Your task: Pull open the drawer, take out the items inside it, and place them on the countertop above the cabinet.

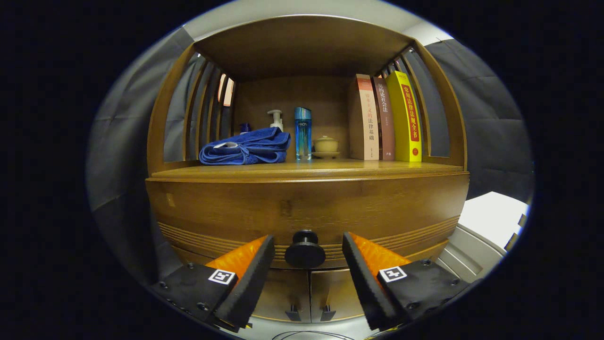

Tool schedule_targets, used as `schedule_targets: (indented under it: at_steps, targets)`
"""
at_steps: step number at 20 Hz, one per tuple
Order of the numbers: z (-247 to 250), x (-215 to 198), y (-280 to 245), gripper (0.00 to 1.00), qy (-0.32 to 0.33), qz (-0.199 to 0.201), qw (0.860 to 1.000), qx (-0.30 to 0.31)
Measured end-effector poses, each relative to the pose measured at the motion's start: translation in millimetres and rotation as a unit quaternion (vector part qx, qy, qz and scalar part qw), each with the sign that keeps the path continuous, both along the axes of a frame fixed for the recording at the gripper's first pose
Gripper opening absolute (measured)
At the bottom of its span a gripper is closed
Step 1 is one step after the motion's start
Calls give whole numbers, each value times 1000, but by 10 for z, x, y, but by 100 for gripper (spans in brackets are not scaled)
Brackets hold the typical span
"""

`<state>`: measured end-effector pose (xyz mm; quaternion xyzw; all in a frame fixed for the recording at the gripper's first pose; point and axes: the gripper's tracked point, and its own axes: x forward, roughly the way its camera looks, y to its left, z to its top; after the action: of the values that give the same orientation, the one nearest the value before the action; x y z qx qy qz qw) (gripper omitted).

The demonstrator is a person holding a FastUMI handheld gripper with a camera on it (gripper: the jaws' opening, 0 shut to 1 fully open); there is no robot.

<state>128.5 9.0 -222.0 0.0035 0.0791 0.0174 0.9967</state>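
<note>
A home-like corner staged inside a booth: a wooden cabinet (306, 208) with slatted sides holds household things on its shelf: a folded blue towel (245, 147), a pump bottle (275, 119), a blue bottle (303, 133), a lidded tea cup (325, 144) and three upright books (386, 118). Grey cloth walls (476, 118) surround it.

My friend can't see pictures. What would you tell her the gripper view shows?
An open claw sits with a round dark drawer knob between its two fingers, not yet squeezed, on a closed wooden drawer. On the countertop above are a folded blue towel, a pump bottle, a blue bottle, a small lidded cup and three upright books.
</note>
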Motion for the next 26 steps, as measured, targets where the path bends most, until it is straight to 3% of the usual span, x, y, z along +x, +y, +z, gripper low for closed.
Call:
schedule_targets:
  at_steps: [5,9,15,26]
  targets:
    - [-39,97,19,81,0,3,1000,-15]
    - [-73,114,50,56,1,5,1000,-28]
    - [-110,91,58,46,20,15,999,-32]
    - [-34,-440,13,46,45,-3,999,2]
